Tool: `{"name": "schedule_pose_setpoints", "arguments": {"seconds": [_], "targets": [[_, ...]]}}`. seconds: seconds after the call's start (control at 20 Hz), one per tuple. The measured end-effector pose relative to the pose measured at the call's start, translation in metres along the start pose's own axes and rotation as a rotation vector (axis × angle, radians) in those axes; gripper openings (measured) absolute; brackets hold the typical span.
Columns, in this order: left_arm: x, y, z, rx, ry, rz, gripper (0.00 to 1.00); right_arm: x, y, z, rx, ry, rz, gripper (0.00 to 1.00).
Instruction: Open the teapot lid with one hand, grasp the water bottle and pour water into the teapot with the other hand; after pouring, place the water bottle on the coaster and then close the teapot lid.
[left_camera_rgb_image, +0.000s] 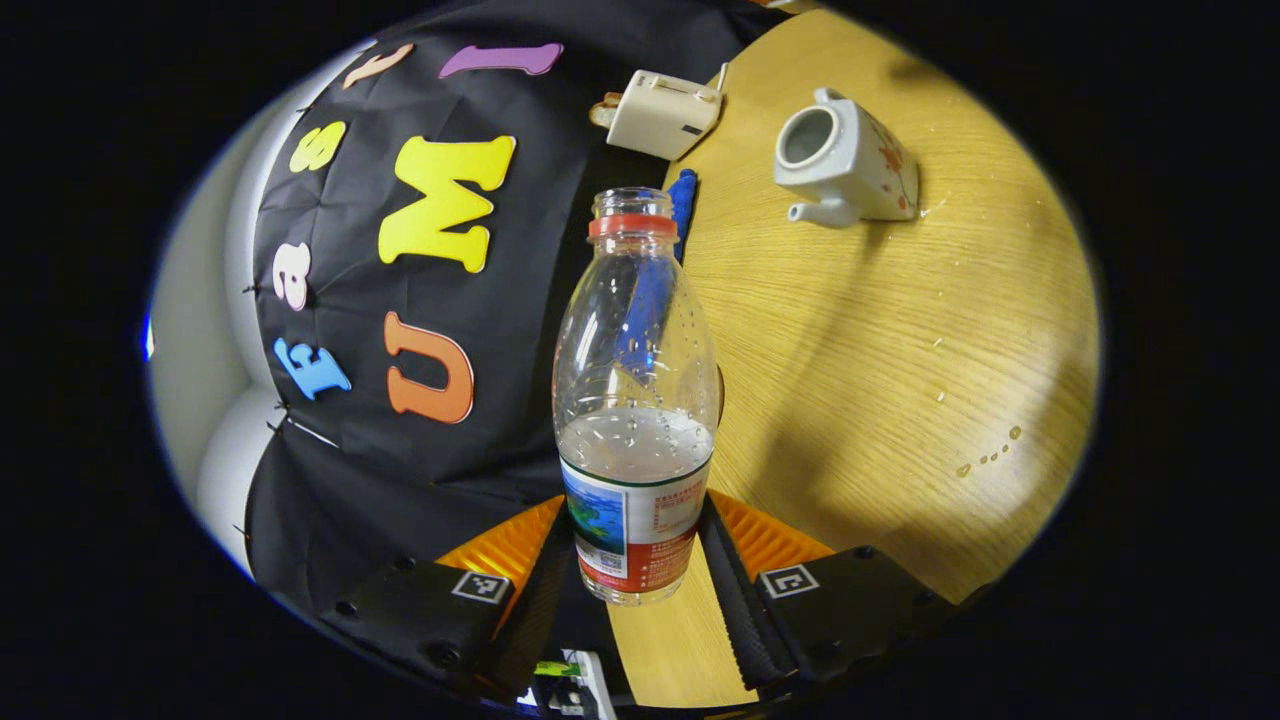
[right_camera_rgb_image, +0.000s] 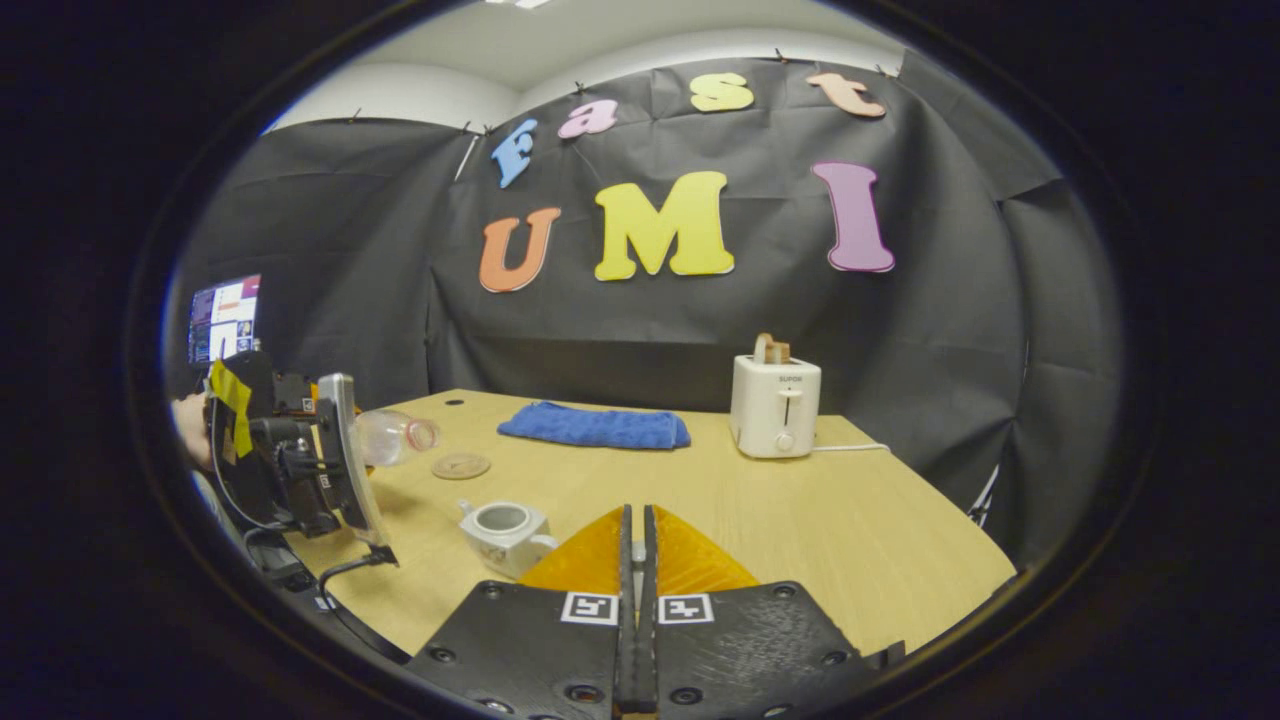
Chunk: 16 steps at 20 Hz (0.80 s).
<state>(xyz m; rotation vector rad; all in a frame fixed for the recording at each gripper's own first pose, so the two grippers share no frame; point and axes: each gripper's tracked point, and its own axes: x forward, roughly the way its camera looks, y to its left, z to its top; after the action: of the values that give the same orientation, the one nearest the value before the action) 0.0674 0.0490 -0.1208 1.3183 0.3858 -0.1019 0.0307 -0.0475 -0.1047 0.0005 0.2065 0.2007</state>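
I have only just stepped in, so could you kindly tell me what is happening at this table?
A person is working with two handheld grippers. The left gripper has its jaws clamped on an uncapped water bottle, tipped sideways in the right gripper view, with some water inside. The teapot stands on the wooden table with its top open. The right gripper has its jaws closed; whether they pinch the lid cannot be told. The coaster is bare, beside a blue cloth and a toaster.
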Motion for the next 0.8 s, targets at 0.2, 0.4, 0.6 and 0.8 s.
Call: {"name": "schedule_pose_setpoints", "arguments": {"seconds": [0.2, 0.4, 0.6, 0.8], "targets": [[-0.002, 0.004, 0.016, 0.076, -0.023, 0.045, 0.75, -0.004, -0.005, -0.005, -0.005, 0.002, -0.004, 0.0], [0.0, 0.011, 0.031, 0.184, -0.04, 0.086, 0.75, -0.006, -0.01, -0.005, -0.006, 0.002, -0.009, 0.0], [0.0, 0.013, 0.04, 0.283, -0.048, 0.118, 0.75, -0.008, -0.011, -0.004, -0.008, -0.006, -0.01, 0.0], [-0.001, 0.02, 0.046, 0.343, -0.049, 0.152, 0.75, -0.01, -0.014, -0.005, -0.006, -0.006, -0.015, 0.0]]}}
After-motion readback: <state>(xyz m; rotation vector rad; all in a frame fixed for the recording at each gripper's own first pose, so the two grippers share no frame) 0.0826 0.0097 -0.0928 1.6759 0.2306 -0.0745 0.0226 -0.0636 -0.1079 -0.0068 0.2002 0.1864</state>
